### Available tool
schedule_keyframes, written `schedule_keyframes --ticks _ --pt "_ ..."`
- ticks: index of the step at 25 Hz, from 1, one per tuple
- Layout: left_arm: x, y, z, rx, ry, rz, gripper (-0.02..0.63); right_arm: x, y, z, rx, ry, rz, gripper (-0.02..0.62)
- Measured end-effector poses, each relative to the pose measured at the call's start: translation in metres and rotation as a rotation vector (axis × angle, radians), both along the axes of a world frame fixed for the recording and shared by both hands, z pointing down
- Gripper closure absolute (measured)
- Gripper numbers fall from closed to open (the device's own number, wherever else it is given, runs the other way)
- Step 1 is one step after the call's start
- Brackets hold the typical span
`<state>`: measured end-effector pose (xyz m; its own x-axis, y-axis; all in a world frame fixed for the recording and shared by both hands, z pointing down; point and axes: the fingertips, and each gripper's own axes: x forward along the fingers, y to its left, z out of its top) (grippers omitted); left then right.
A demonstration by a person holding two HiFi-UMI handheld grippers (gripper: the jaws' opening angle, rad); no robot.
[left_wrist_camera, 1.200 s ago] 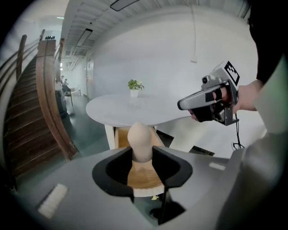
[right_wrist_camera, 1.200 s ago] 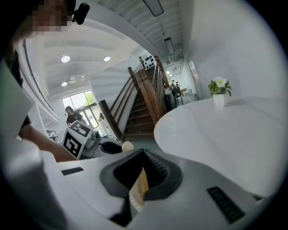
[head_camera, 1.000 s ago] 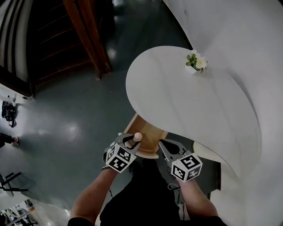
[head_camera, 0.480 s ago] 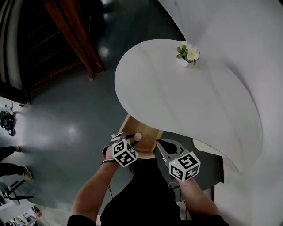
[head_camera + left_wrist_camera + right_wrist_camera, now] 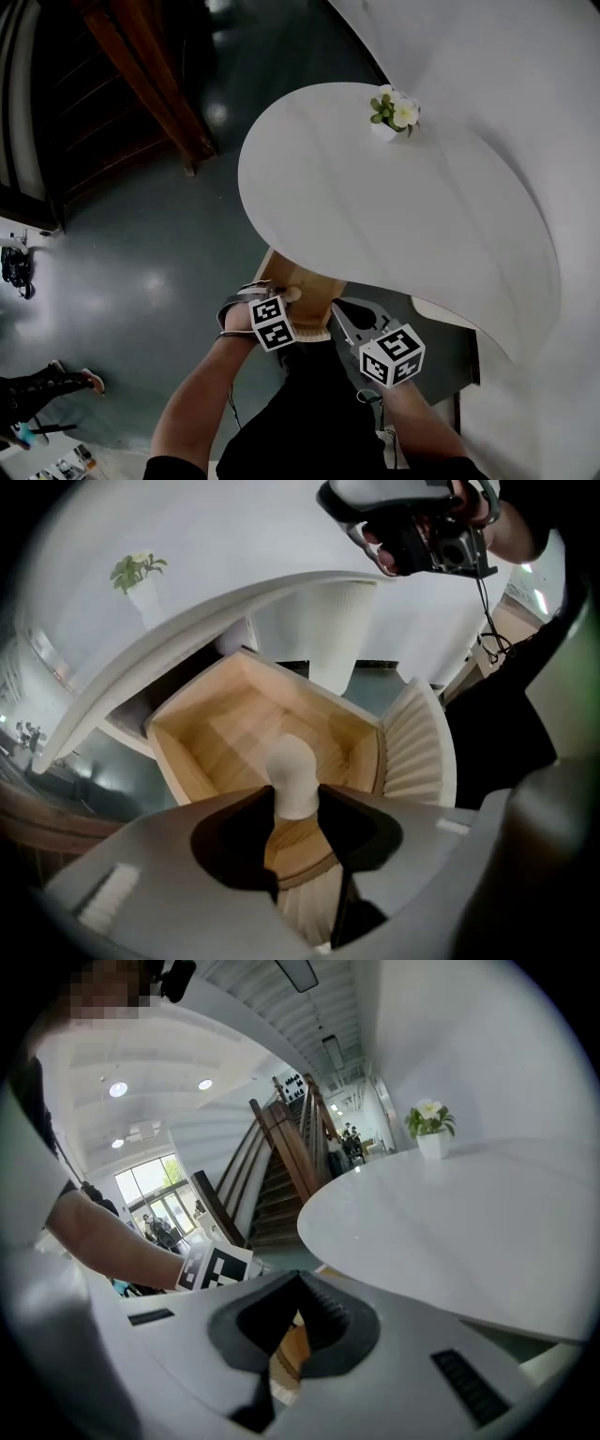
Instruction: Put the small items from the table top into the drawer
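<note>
Peg [image 5: 291,766] clamped in left gripper [image 5: 296,795] above drawer [image 5: 176,761]

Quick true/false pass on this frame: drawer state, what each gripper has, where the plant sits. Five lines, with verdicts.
1. The light wooden drawer under the round white table is pulled open. True.
2. The left gripper is clamped on a small cream round-headed peg. True.
3. The peg lies on the drawer floor. False: it sits between the left jaws, over the open drawer.
4. The right gripper holds the small white pot of flowers. False: its jaws are together with nothing in them.
5. The pot stands on the table's far side, away from both grippers. True.
</note>
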<state>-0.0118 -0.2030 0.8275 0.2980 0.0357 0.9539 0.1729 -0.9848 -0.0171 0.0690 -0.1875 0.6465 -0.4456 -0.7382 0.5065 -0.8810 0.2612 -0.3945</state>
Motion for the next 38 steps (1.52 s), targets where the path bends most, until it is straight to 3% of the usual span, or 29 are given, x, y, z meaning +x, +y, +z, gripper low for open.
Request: schedule_keyframes --ticks 12,19,25,32,38 --pt "0.008 0.003 0.021 -0.001 -0.044 0.046 0.448 0.000 0.004 0.011 -0.006 0.001 0.015 0.586" --pt "0.009 0.006 0.024 0.044 -0.086 0.146 0.442 0.004 0.007 0.012 -0.005 0.001 0.024 0.586" --pt "0.012 0.010 0.022 0.039 -0.047 0.203 0.442 0.007 0.009 0.009 -0.005 0.006 0.022 0.586" --pt "0.030 -0.002 0.014 0.117 0.019 0.393 0.442 0.011 0.015 0.014 -0.018 0.014 0.024 0.586" --pt "0.032 -0.004 0.018 0.033 0.004 0.366 0.445 0.016 0.019 0.022 -0.038 0.022 0.018 0.586"
